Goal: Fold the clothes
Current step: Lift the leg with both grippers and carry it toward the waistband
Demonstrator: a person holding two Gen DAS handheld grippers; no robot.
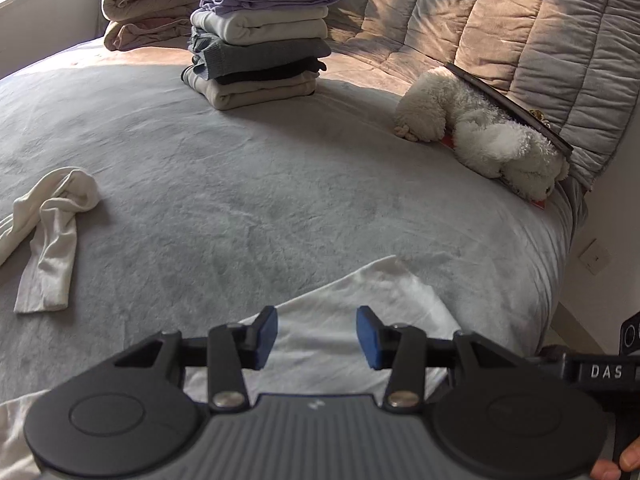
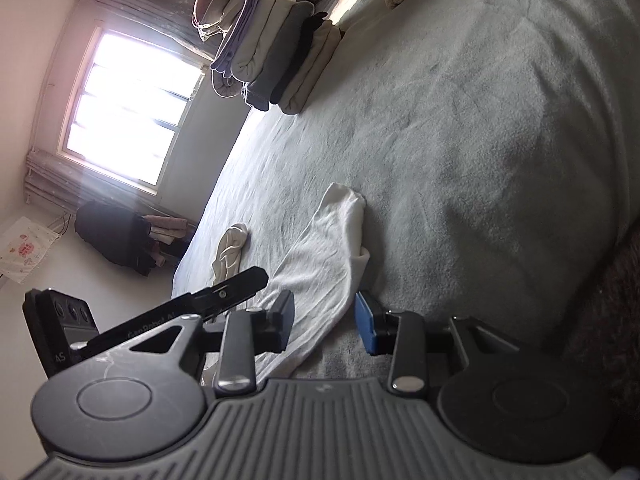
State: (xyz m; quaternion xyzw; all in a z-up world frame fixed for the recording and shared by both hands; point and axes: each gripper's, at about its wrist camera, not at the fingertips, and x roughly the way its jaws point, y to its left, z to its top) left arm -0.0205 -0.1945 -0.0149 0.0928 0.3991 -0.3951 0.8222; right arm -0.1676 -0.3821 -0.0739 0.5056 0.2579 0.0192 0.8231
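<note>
Both parted, gripping nothing: left hand-held gripper (image 1: 317, 338) and right hand-held gripper (image 2: 325, 328), over the white garment (image 1: 340, 320) spread at the bed's (image 1: 240, 200) near edge. Folded stack (image 1: 260, 48) toward the far edge.

A grey-covered bed (image 1: 280, 200) carries a folded clothes stack (image 1: 260, 48), white garment (image 1: 340, 320), sock (image 1: 52, 236) and plush dog (image 1: 480, 140).

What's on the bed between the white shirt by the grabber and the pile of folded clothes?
Nothing: in the left wrist view only bare grey blanket lies between the white shirt and the folded pile.
</note>
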